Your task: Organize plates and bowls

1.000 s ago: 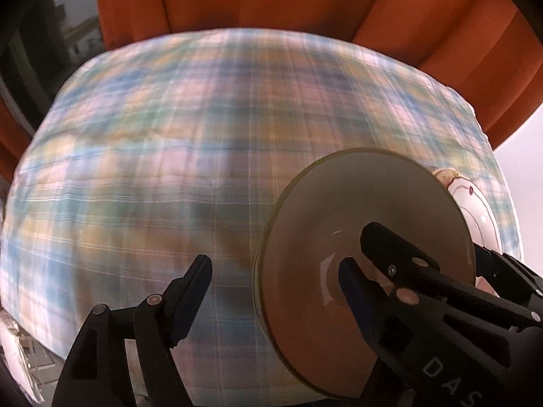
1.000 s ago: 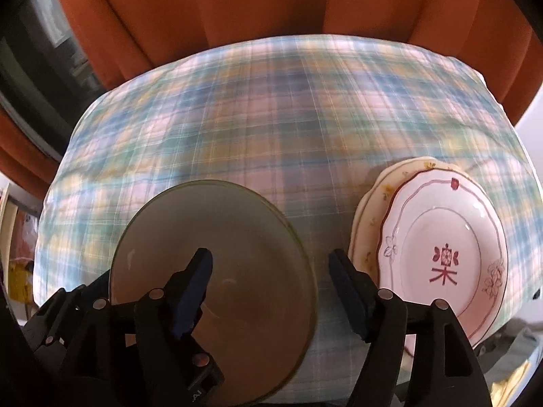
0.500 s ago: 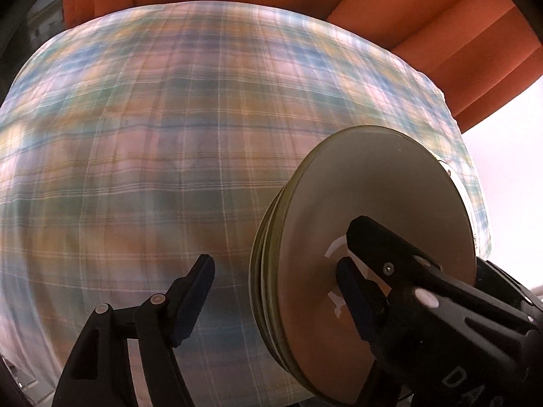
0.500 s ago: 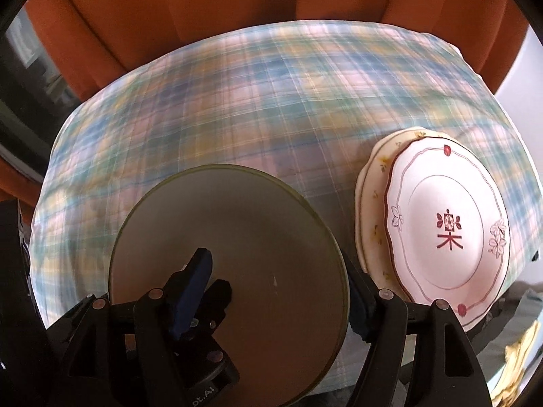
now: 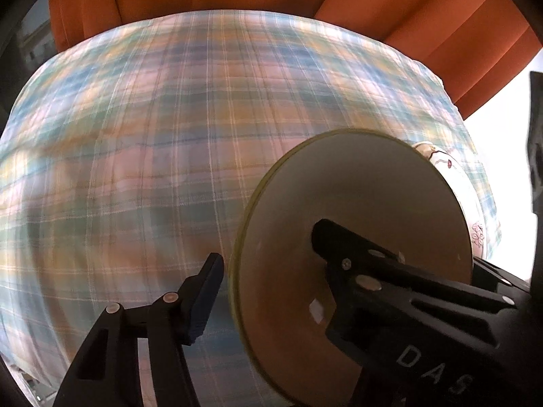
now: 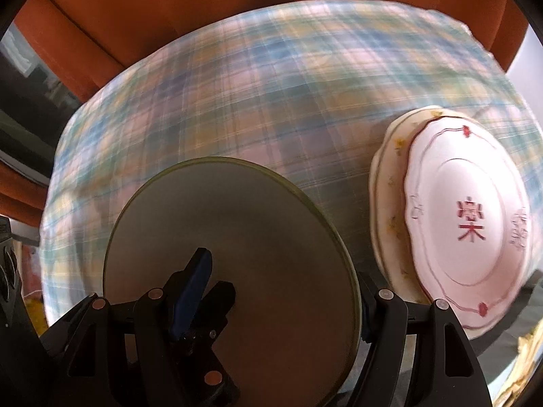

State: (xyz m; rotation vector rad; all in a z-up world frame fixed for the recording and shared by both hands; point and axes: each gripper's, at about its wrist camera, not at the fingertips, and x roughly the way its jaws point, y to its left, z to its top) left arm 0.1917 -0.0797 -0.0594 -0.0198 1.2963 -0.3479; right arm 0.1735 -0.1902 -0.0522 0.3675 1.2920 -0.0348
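The tablecloth (image 5: 169, 156) is woven plaid cloth, soft and matt, with faint creases. The brown plate (image 6: 237, 244) looks like smooth tinted glass with a dull sheen and a thin yellowish edge. The white plates (image 6: 475, 210) on the right are glossy glazed ceramic with red painted marks. The grippers' fingers (image 5: 200, 302) are matt black plastic with small metal rivets and blue rubbery pads. The far curtain (image 5: 407, 10) is matt orange cloth.
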